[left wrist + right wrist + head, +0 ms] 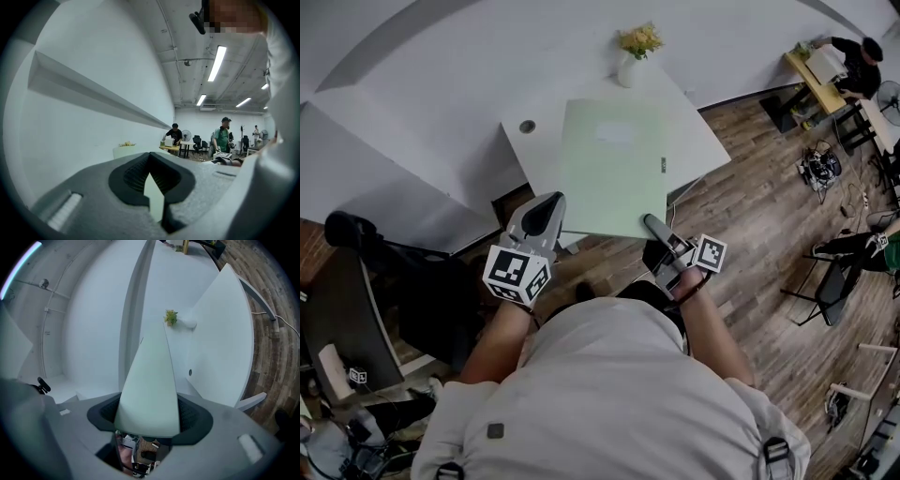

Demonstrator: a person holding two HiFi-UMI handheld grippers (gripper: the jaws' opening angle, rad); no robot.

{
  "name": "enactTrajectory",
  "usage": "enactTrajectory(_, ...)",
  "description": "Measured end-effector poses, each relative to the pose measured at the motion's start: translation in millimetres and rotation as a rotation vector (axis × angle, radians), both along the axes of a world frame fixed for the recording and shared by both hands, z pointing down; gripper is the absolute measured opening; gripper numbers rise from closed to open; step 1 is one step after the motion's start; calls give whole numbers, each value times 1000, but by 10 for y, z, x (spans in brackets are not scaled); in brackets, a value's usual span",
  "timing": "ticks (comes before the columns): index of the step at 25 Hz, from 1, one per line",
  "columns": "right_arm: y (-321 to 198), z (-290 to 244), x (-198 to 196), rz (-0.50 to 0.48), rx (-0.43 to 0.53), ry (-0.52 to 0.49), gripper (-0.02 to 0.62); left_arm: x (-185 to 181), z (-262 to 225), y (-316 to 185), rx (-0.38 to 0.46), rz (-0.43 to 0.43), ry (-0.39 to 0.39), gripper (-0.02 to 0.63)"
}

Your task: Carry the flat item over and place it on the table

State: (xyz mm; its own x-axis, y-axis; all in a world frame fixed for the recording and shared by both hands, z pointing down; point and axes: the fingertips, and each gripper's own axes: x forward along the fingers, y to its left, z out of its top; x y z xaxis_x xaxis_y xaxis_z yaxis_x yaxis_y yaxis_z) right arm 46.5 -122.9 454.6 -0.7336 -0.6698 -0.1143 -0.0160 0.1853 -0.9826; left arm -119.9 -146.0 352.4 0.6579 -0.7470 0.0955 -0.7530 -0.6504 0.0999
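The left gripper [546, 217] and right gripper [656, 228] hold a pale green folder [614, 169] by its near corners, white table [705, 136] beyond.

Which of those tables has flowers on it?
The white table straight ahead: a vase of yellow flowers stands at its far corner. The yellow table has a person at it.

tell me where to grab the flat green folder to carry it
Its near edge, one corner each, from the person's side, as the left gripper and right gripper hold it. The green folder is thin, wide and level, so two spread grips should stop it sagging or twisting.
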Motion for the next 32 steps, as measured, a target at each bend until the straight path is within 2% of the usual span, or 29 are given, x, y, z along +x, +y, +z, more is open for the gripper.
enactTrajectory(8, -251, -25, -84, -10, 5, 8, 304, -120, 22, -185, -9, -14, 6, 0)
enactTrajectory(13, -655, 31, 2, -27, -21, 0, 304, -53, 72, -569, -30, -37, 0, 0)
enactTrajectory(24, -977, 243, 188, -97, -41, 25, 305, 65, 239, -671, -55, -114, -10, 0)
enactTrajectory(32, -1624, 479, 376, -157, -74, 42, 305, 228, 505, -1157, -109, -180, -19, 0)
